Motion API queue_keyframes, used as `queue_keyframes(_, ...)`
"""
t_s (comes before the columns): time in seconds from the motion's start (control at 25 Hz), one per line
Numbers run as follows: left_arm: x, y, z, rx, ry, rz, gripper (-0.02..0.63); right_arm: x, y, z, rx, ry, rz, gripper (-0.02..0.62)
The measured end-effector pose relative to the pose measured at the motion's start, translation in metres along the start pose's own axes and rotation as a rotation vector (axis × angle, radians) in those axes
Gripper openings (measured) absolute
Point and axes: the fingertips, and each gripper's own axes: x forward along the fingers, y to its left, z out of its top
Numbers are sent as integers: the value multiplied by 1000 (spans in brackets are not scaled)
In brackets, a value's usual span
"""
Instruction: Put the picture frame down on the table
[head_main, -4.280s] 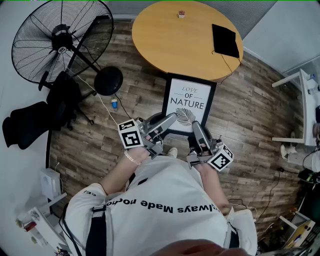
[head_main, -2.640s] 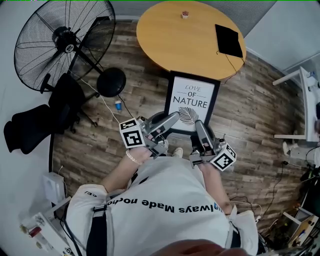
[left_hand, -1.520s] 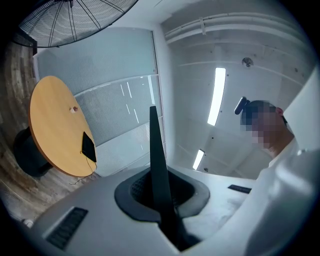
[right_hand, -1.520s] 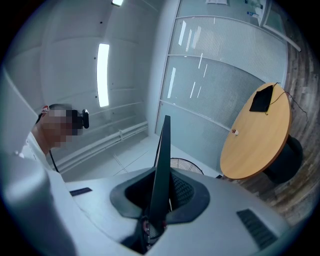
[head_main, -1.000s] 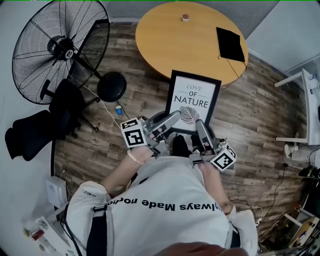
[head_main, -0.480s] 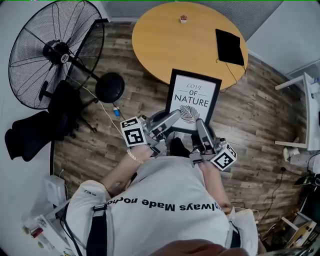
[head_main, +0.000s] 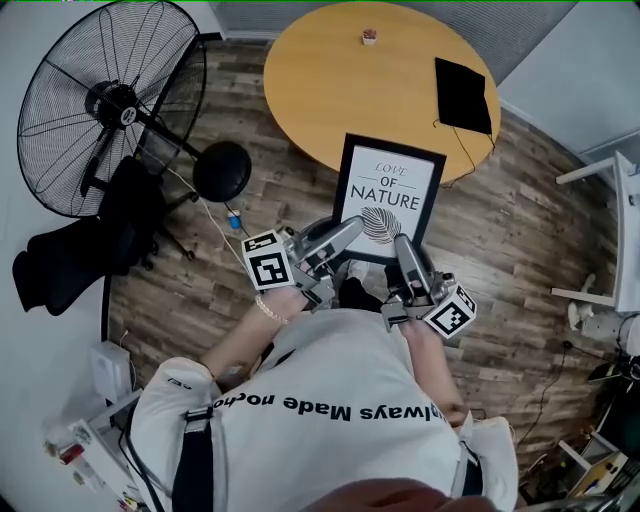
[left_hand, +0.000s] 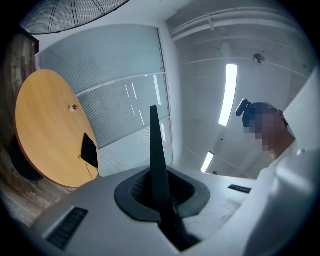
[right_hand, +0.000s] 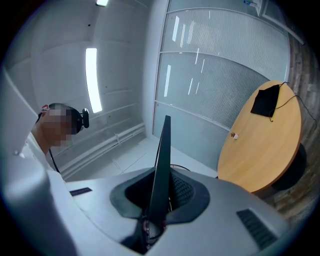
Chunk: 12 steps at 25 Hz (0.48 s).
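A black picture frame (head_main: 390, 196) with a white "LOVE OF NATURE" print is held face up, tilted, in front of the person, its far edge overlapping the near rim of the round wooden table (head_main: 330, 80). My left gripper (head_main: 342, 236) is shut on the frame's near left edge, and my right gripper (head_main: 402, 248) is shut on its near right edge. In the left gripper view the frame (left_hand: 158, 165) shows edge-on as a thin dark blade between the pads. The right gripper view shows the frame (right_hand: 161, 170) the same way, with the table (right_hand: 265, 145) off to the right.
On the table lie a black pad (head_main: 463, 95) with a cable at its right edge and a small object (head_main: 369, 37) near the far rim. A large standing fan (head_main: 110, 100) with a round base (head_main: 222, 170) and a black chair (head_main: 70, 255) stand left on the wood floor.
Over the earlier frames the person and both grippers have carried the frame toward the table; in the last half second it barely moves.
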Motion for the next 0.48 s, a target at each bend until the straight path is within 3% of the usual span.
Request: queue_keyframes(0.48,-1,3,-3,7,-1,4,40,-2,-4,-2,3,-4,14,69)
